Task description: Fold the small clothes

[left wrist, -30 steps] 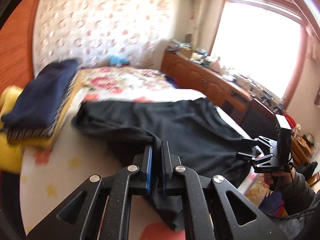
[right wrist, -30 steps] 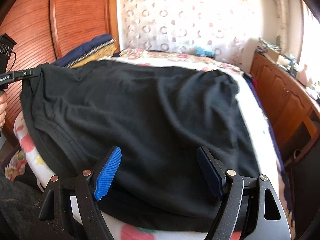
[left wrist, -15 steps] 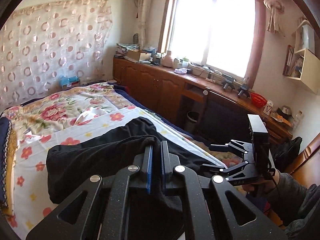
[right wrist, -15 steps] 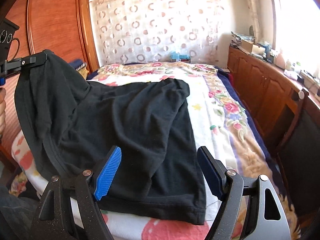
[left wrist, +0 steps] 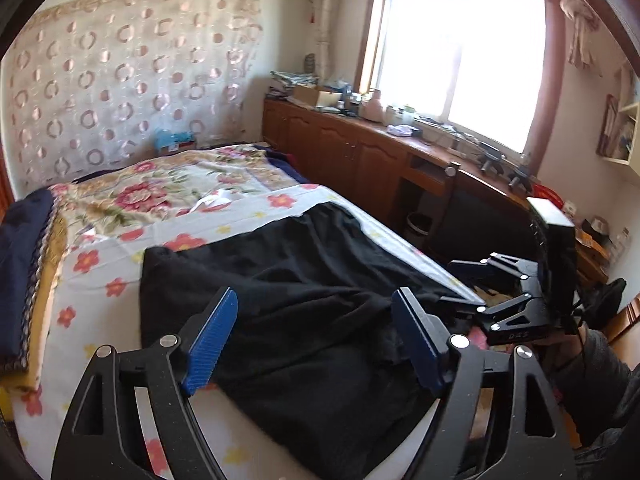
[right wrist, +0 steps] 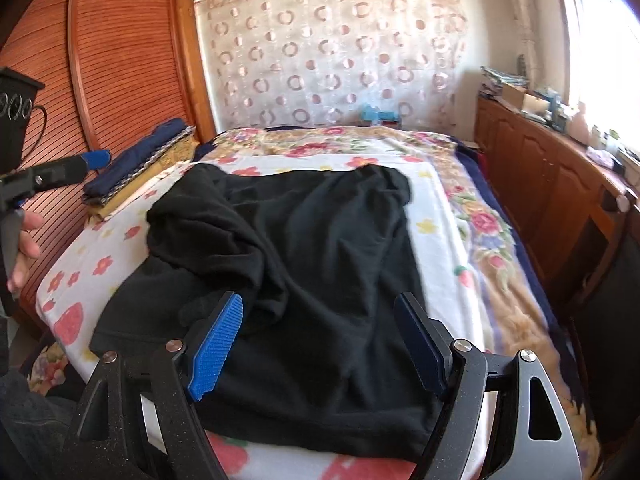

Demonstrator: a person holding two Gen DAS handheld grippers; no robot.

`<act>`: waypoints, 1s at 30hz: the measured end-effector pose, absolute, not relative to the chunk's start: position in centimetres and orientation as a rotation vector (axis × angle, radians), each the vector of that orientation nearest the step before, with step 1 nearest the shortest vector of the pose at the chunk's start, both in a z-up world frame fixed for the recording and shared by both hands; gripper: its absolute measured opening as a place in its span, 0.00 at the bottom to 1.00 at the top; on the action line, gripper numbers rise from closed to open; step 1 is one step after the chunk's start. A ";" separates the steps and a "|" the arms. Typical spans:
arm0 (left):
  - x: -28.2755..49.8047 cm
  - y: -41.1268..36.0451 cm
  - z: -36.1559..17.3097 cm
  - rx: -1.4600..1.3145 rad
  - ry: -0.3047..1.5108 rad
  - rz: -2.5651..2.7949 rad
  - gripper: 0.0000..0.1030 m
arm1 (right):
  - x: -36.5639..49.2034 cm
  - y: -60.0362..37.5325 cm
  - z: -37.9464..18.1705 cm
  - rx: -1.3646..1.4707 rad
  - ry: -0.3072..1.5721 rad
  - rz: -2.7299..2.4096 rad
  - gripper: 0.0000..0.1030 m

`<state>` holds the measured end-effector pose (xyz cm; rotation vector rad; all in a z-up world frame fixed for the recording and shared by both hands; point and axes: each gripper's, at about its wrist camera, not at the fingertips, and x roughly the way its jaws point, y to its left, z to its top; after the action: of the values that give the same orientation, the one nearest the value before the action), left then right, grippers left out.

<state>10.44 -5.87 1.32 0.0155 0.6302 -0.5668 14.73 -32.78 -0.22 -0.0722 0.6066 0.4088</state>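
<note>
Your left gripper (left wrist: 320, 340) has just been opening; its blue pads (left wrist: 212, 344) now stand wide apart with nothing pinched between them, hovering over the black garment (right wrist: 320, 264); your right gripper (right wrist: 320, 344) is spread just as wide and holds nothing either. The garment lies rumpled on the flowered bedsheet (right wrist: 436, 216), one side folded over onto the rest; a stack of folded blankets (right wrist: 140, 164) sits near it, beside the wooden wardrobe (right wrist: 120, 60).

Left tongs (left wrist: 316, 336) just opened, nothing clamped; black garment (left wrist: 304, 304) lies below on floral bed (left wrist: 120, 264).
</note>
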 end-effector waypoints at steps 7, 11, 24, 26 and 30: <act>9.9 -2.5 -1.9 -0.044 0.670 -0.479 0.78 | 17.5 -28.9 -1.2 -0.111 0.661 0.501 0.77; 9.9 -1.2 -3.0 -0.058 0.683 -0.444 0.78 | 19.5 -27.4 -2.1 -0.134 0.697 0.527 0.70; 9.6 0.0 -5.3 -0.091 0.714 -0.427 0.78 | 22.4 -25.2 -3.1 -0.223 0.762 0.525 0.35; 9.5 -0.2 -5.5 -0.087 0.717 -0.430 0.78 | 22.7 -24.5 -3.1 -0.250 0.758 0.518 0.35; 9.4 -0.4 -5.7 -0.087 0.722 -0.435 0.78 | 23.5 -24.1 -3.2 -0.264 0.764 0.523 0.35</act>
<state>9.36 -0.39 -5.71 -0.0873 0.7224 -0.4346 23.50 -24.09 -3.21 -0.2638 0.7638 0.5235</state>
